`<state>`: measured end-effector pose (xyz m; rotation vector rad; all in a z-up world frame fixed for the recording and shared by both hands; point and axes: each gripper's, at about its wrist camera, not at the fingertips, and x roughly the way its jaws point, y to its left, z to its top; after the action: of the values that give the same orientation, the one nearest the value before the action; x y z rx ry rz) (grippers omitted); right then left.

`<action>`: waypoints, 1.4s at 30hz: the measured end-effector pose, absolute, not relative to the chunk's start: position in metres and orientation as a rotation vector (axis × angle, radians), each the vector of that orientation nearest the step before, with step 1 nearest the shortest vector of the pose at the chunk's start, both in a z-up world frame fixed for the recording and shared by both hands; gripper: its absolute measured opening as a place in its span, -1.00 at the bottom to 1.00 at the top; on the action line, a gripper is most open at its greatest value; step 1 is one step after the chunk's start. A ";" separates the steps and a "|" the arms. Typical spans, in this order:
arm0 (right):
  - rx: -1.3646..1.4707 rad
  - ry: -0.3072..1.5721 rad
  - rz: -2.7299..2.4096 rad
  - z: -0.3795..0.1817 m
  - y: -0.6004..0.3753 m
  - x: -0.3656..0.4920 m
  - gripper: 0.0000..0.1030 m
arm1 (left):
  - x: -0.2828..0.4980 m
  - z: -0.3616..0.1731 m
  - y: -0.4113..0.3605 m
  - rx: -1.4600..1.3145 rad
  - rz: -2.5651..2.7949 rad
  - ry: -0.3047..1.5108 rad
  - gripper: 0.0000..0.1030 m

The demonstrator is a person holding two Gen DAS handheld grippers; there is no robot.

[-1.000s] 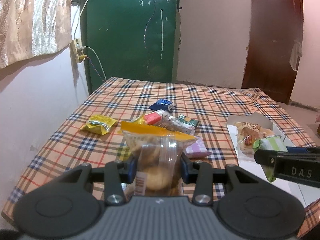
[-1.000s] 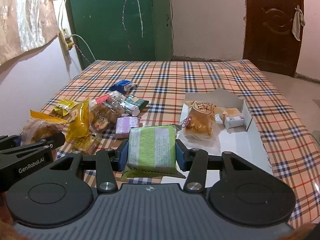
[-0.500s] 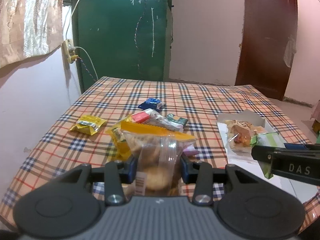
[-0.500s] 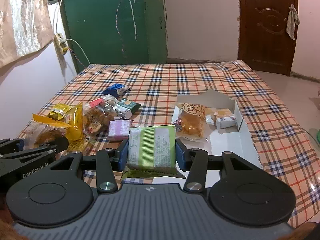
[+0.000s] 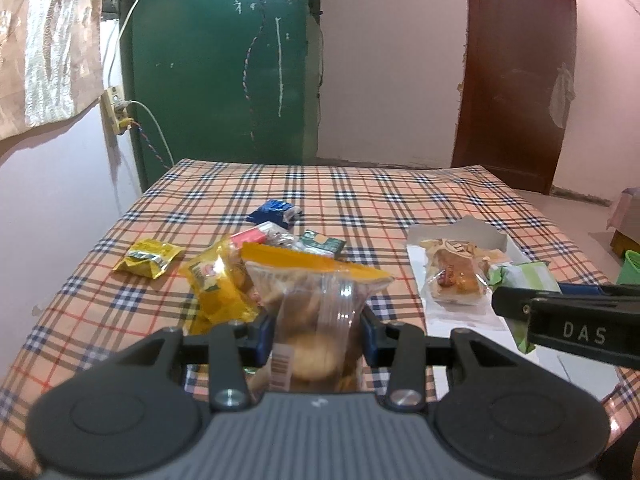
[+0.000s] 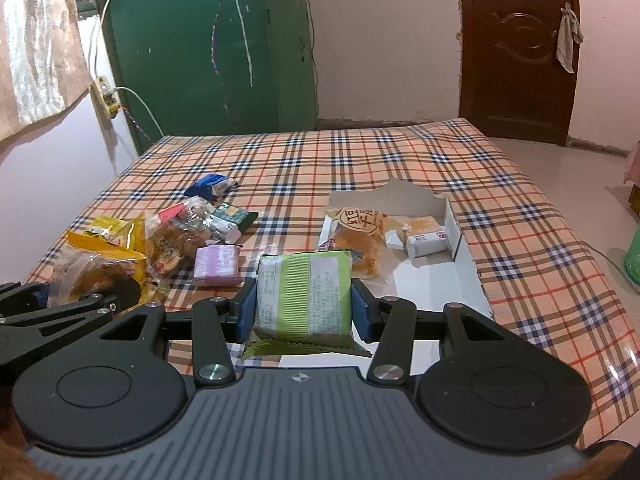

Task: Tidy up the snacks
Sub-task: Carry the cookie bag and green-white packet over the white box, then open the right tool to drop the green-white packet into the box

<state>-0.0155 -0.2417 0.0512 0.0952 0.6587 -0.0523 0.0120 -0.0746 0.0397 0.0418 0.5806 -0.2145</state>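
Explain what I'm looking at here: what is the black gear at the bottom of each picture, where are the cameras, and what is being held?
There is no robot. A person holds a two-finger claw in each hand, and a fisheye camera on each claw looks forward along its fingers, so the black gear is the claw itself.

In the left wrist view, the left claw is shut on a clear bag of cookies. In the right wrist view, the right claw is shut on a green packet.

Below lies a plaid tablecloth. On it sit a heap of loose snacks, a purple packet and a white cardboard box holding a wrapped bun and a small white packet.
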 end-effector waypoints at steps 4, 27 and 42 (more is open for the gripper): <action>0.100 0.655 -0.063 0.053 -0.245 -0.017 0.15 | 0.012 0.040 -0.081 0.045 -0.228 0.582 -0.22; 0.150 0.631 -0.188 0.058 -0.280 -0.026 0.15 | 0.022 0.042 -0.134 0.069 -0.345 0.594 -0.22; 0.167 0.635 -0.268 0.054 -0.318 -0.028 0.15 | 0.033 0.031 -0.182 0.090 -0.443 0.629 -0.22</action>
<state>-0.0280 -0.3177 0.0541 0.1670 0.6351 -0.2675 0.0329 -0.1817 0.0312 0.0900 0.6290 -0.4427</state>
